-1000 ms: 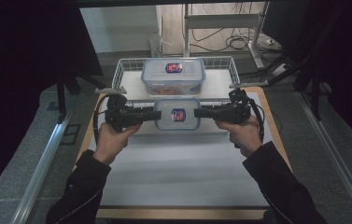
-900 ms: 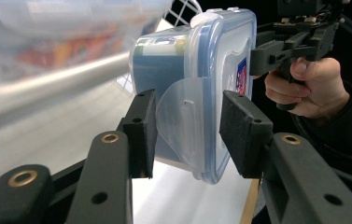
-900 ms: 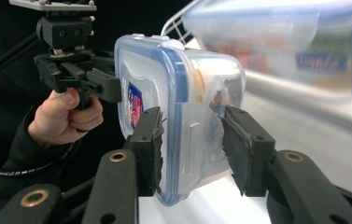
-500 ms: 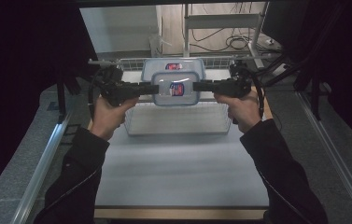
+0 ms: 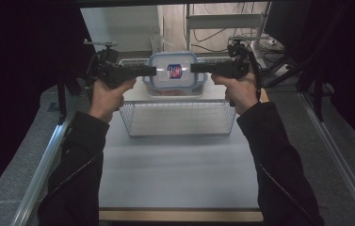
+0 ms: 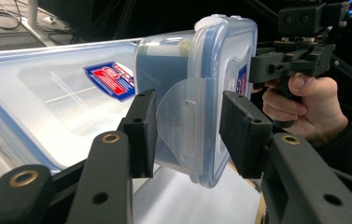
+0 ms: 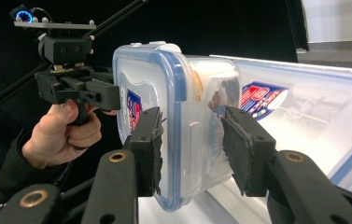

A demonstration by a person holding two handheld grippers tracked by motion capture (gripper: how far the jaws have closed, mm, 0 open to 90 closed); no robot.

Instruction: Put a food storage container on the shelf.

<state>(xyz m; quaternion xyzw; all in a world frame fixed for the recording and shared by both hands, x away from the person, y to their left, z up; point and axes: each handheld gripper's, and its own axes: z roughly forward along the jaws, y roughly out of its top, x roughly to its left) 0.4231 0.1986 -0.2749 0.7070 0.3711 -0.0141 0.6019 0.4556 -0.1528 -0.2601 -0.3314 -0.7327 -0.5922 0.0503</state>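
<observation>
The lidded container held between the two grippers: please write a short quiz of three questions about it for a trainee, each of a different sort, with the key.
1. True or false: the clear container rests flat on the white table.
2. Where does each gripper hold it?
A. On the lid's sticker
B. On a clip flap at one end
C. On the underside
3. Fill in: below the container a second lidded container lies in the wire ___.

Key
1. False: the left gripper and the right gripper hold it up, above the wire basket.
2. B: the left flap and the right flap each sit between jaw pads.
3. basket
</observation>
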